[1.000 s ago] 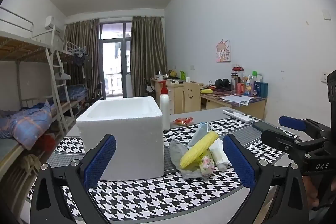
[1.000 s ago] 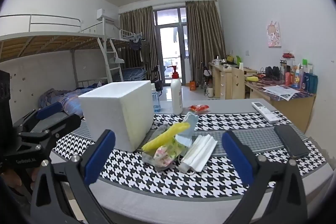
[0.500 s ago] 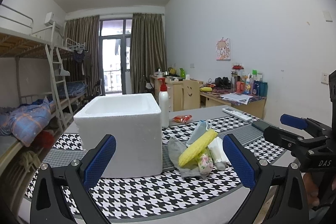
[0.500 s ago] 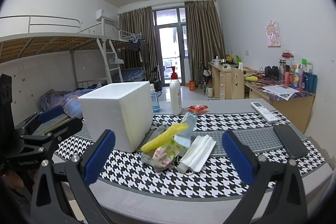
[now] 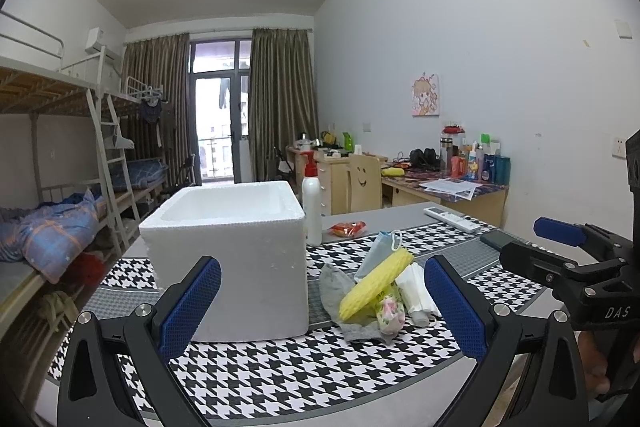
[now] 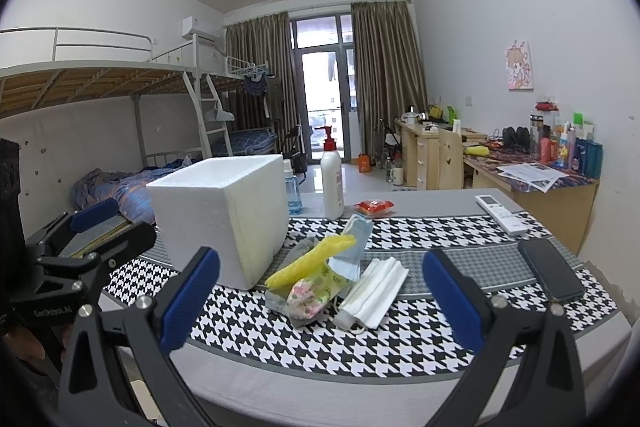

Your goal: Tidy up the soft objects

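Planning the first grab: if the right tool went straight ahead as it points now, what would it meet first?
Probably the pile of soft items: the floral pouch and folded white cloths lie between the open right tool fingers; depth is uncertain.

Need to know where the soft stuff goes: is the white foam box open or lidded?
Open. The white foam box has no lid; the left wrist view shows its rim and inner walls. Its floor is hidden, so contents cannot be told.

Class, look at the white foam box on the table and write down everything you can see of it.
The white foam box looks like expanded polystyrene, with a grainy, slightly pitted surface and thick walls. It has no lid, and what shows of its inside from the left wrist view holds nothing. It stands upright on the houndstooth mat, left of the pile of soft items. A grey sock lies at its base; contact is unclear. A pump bottle stands behind it. Neither claw touches it.
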The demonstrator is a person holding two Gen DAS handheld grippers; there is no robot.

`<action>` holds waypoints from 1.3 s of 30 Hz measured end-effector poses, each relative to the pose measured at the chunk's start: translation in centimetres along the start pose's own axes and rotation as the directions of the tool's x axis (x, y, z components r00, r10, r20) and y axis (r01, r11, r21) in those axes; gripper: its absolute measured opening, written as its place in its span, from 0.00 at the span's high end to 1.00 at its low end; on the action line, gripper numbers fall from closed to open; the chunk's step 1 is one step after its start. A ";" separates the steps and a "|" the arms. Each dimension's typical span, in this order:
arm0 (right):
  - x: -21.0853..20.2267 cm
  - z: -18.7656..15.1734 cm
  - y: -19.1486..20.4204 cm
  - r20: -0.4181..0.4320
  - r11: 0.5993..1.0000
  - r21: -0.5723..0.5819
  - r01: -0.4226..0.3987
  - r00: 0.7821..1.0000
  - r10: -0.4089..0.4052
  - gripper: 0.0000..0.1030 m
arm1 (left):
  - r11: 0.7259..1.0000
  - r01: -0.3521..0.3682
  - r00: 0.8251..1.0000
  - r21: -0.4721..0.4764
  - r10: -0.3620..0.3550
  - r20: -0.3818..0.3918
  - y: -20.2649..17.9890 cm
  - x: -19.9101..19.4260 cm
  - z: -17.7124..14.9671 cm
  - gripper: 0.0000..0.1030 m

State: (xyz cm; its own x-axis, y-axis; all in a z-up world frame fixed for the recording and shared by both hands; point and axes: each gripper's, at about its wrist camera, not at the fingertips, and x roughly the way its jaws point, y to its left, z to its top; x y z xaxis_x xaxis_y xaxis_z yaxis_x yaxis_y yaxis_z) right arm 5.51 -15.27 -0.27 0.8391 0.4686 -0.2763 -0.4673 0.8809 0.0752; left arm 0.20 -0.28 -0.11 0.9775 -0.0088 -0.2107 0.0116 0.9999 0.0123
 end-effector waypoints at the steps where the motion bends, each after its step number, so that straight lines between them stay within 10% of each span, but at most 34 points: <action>1: 0.0 0.0 0.0 0.000 1.000 0.001 0.001 1.000 -0.001 0.01 | 1.000 0.003 1.000 0.001 -0.003 -0.002 0.0 0.0 0.0 0.01; 39: 4.7 -1.3 -4.4 -0.128 0.996 0.064 0.056 0.991 -0.048 0.01 | 0.994 0.096 0.988 0.045 -0.090 -0.123 -2.0 5.9 -0.5 0.01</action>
State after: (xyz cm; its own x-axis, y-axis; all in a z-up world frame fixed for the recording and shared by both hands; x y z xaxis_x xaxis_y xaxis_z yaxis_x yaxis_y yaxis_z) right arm 11.17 -16.99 -3.13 0.8177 0.4139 -0.4001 -0.4008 0.9082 0.1205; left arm 5.82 -2.35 -1.87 0.9391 -0.0970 -0.3298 0.1152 0.9927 0.0360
